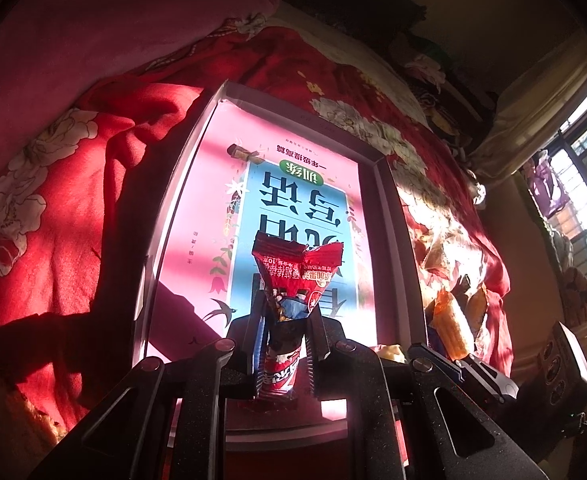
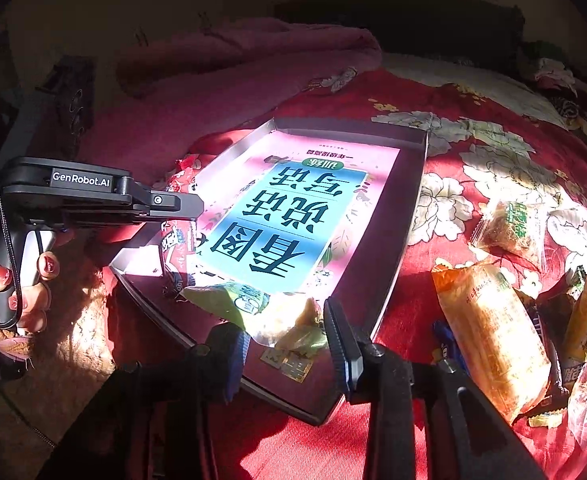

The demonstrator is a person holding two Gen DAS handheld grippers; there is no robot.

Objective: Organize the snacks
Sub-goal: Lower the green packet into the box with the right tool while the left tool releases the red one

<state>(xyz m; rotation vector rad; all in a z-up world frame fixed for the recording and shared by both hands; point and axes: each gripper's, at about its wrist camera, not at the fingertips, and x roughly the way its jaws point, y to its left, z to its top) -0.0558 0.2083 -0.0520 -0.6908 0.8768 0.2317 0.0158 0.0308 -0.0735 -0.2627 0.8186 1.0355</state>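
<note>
A shallow box lid with a pink and blue book cover inside lies on the red floral bedspread. My left gripper is shut on a red snack packet and holds it upright over the near end of the box; it shows from the side in the right wrist view, packet hanging below its fingers. My right gripper is open around a green and clear snack packet that rests on the box's near edge. Loose snacks lie right of the box, among them an orange packet.
A pink quilt is bunched at the far left of the bed. A small green-labelled packet and dark wrappers lie on the bedspread at right. A window is at the far right. A hand holds the left gripper's handle.
</note>
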